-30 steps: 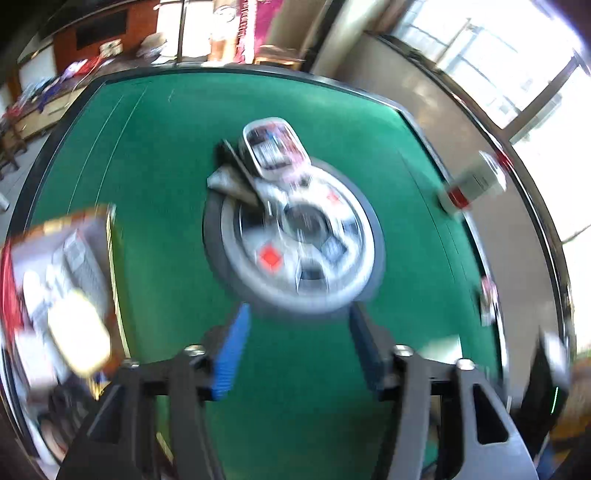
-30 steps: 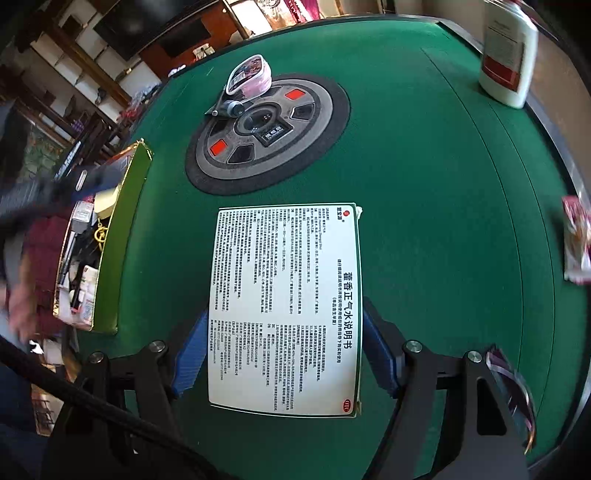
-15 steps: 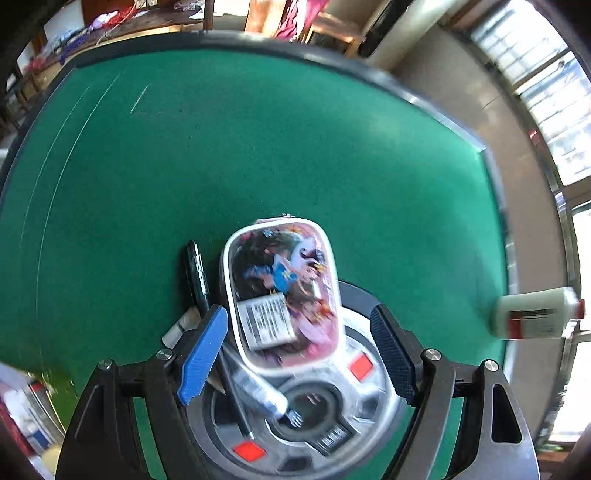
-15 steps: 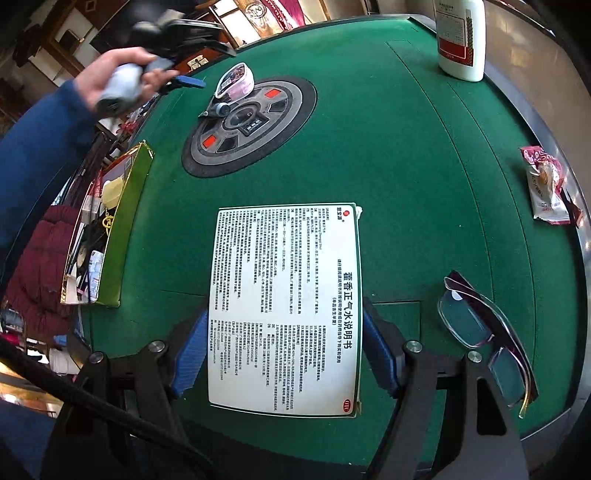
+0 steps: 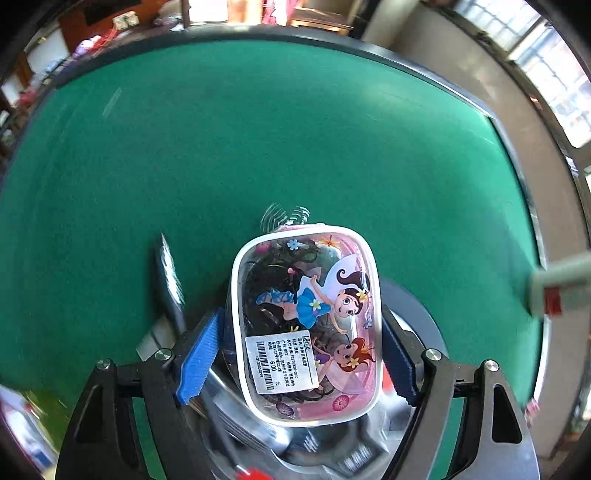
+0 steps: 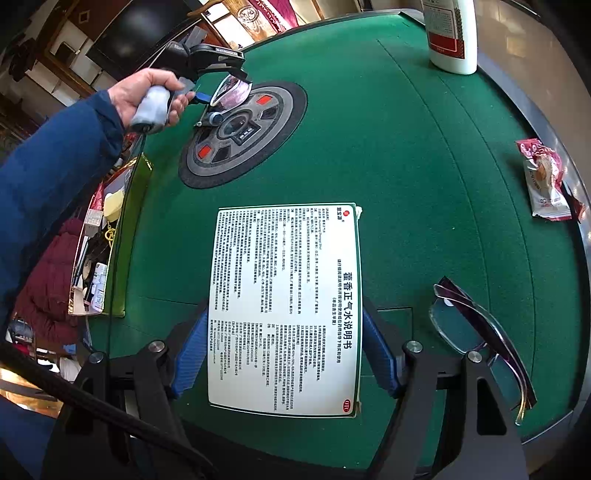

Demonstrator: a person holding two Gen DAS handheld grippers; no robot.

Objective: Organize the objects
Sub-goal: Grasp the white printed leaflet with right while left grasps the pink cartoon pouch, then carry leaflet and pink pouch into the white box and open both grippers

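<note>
A clear pouch with a white rim and a pink cartoon print [image 5: 306, 321] lies on the edge of the round grey panel [image 6: 243, 133] in the green table. My left gripper [image 5: 301, 354] points down over it, open, one blue pad on each side of the pouch with only a thin gap. In the right wrist view a hand [image 6: 147, 92] holds that left gripper [image 6: 225, 94] at the pouch [image 6: 234, 90]. My right gripper [image 6: 282, 354] stands open above a printed white leaflet [image 6: 284, 302] lying flat on the felt.
A dark pen [image 5: 168, 273] lies just left of the pouch. Glasses [image 6: 480, 332] and a pink snack packet [image 6: 546, 181] sit near the right edge, a white bottle [image 6: 450, 33] at the far corner. A green-edged box of small items [image 6: 99, 251] stands at the left.
My left gripper swept from the middle of the table onto the pouch, dropped lower, and its jaws widened around it. The right gripper stayed over the leaflet.
</note>
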